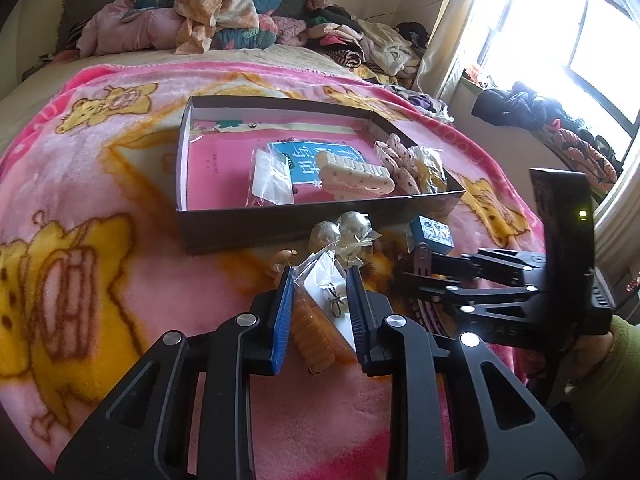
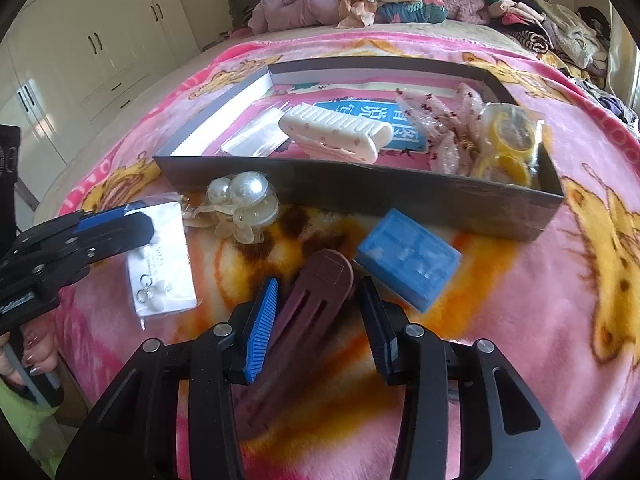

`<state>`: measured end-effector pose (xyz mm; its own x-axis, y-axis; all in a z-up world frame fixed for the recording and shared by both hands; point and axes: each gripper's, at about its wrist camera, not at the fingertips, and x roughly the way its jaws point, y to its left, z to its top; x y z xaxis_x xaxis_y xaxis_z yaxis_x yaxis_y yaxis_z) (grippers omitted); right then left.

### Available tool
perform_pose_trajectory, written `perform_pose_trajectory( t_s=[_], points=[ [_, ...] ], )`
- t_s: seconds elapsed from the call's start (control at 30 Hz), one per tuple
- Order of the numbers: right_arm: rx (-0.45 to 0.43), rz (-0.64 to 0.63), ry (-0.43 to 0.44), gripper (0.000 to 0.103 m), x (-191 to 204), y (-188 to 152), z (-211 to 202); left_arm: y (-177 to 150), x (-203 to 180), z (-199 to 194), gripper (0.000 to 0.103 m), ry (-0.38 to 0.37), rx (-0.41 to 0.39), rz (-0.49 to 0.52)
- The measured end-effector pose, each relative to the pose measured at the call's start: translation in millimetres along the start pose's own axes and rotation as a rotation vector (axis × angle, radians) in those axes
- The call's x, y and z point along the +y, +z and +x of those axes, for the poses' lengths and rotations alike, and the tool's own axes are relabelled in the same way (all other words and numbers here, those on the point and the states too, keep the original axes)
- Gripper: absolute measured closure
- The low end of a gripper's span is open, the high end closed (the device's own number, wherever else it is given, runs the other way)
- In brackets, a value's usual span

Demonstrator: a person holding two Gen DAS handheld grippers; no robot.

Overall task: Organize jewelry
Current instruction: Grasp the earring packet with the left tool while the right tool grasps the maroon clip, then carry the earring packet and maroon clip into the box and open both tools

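Observation:
My left gripper (image 1: pixel 320 276) is shut on a clear bag (image 1: pixel 328 292) with a white card and small ring earrings; the bag stands tilted between the blue pads. In the right wrist view that left gripper (image 2: pixel 132 220) pinches the earring bag (image 2: pixel 164 272) at its upper edge. My right gripper (image 2: pixel 320 280) is open over a maroon hair clip (image 2: pixel 316 300) that lies slanted on the blanket between its fingers, with a gap on the right side. A blue box (image 2: pixel 408 264) and a pearl hair piece (image 2: pixel 244 200) lie in front of the dark cardboard tray (image 2: pixel 360 192).
Inside the tray are a white claw clip (image 2: pixel 336 136), clear packets and a bag of yellow pieces (image 2: pixel 508 140). An orange comb clip (image 1: pixel 308 336) lies under my left gripper. Piled clothes (image 1: pixel 216 16) cover the bed's far end; a window sill (image 1: pixel 560 128) is right.

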<state>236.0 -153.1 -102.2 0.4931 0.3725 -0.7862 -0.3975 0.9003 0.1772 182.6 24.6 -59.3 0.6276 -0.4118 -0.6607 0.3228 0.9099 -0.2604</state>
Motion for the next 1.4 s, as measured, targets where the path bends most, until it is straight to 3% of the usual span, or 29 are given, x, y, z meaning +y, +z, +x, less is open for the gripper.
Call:
perform_pose_trajectory(
  t_s=[0.3, 0.7, 1.4],
  points=[
    [-0.055, -0.013, 0.019, 0.072, 6.3, -1.8, -7.0, -1.7, 0.3, -3.4, 0.091, -0.005, -0.007, -0.006],
    [-0.206, 0.019, 0.002, 0.073, -2.5, -4.1, -57.9, 7.9, -24.9, -14.8, 0.094, -0.024, -0.044, 0.044],
    [-0.351, 0.110, -0.052, 0.073, -38.9, 0.5, -109.4, 44.8, -55.5, -13.6, 0.095, -0.058, -0.108, 0.083]
  ],
)
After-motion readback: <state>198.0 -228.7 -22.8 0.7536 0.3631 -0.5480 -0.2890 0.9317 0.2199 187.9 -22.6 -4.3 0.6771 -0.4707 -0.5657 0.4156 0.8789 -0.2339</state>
